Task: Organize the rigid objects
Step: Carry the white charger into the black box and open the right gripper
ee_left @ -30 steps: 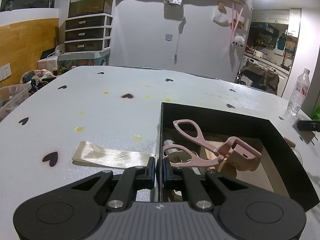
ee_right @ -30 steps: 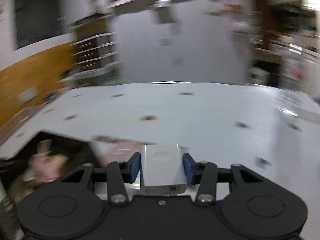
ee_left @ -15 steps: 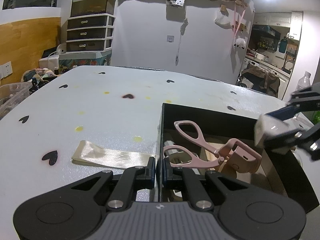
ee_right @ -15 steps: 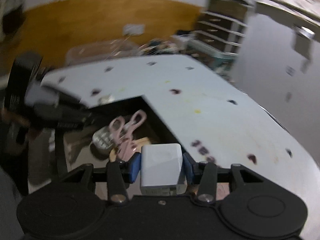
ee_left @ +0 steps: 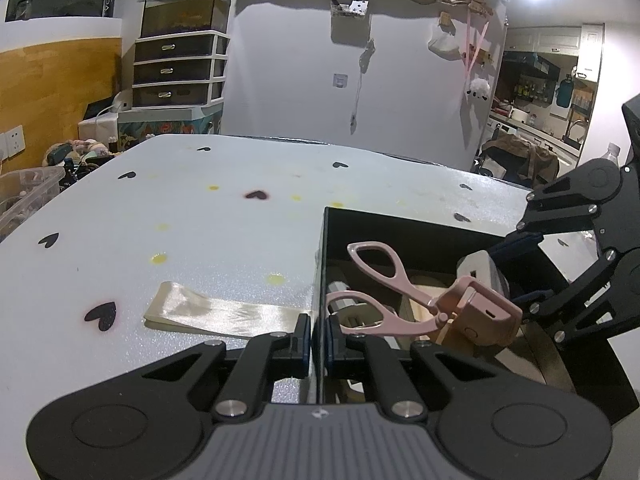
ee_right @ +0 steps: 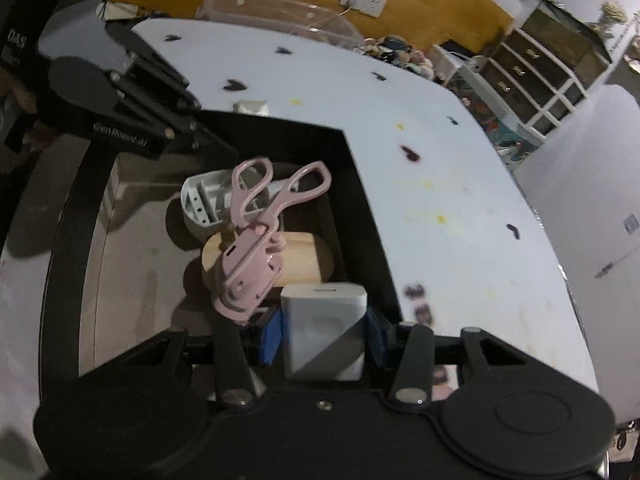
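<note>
We've got the white charger (ee_right: 324,330) pinched in the right gripper (ee_right: 323,332) fingers, inside the black box's (ee_right: 366,188) near wall; left gripper (ee_left: 319,338) fingers clamp its side wall

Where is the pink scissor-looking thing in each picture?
Left wrist view: the pink curler sits right of centre, inside the black box, just past the left hand-held gripper.
Right wrist view: the pink curler is in the middle, left of the white charger held by the right hand-held gripper.
Shared landmark: the black box.
</note>
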Tool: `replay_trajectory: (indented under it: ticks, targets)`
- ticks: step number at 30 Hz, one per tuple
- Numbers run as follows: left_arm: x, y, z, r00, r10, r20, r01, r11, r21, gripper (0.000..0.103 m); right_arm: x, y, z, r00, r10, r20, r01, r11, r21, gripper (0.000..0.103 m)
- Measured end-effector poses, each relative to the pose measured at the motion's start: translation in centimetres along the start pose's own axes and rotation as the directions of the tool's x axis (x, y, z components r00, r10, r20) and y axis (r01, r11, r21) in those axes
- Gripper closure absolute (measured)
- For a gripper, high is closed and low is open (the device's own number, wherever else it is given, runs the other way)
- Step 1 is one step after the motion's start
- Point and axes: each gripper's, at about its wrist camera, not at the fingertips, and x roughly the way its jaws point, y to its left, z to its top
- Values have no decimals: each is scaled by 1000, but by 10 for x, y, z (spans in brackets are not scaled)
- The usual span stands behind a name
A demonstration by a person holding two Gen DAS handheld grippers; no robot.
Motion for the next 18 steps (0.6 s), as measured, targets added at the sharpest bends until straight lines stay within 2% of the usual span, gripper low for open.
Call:
replay_trajectory:
  ticks: [6,12,18]
  targets:
    - [0,0,0,1000,1,1,-1,1000,0,96,2,4,5,1000,-9,-30,8,999,-52,58]
    - [0,0,0,1000,0,0,0,1000,0,96,6,5,7,993,-11,-118,4,998,-61,58]
    - [0,0,-1,1000,1,-1,-1,1000,2,96,-3,2,8,997,-15,-77,15,1000,-11,50]
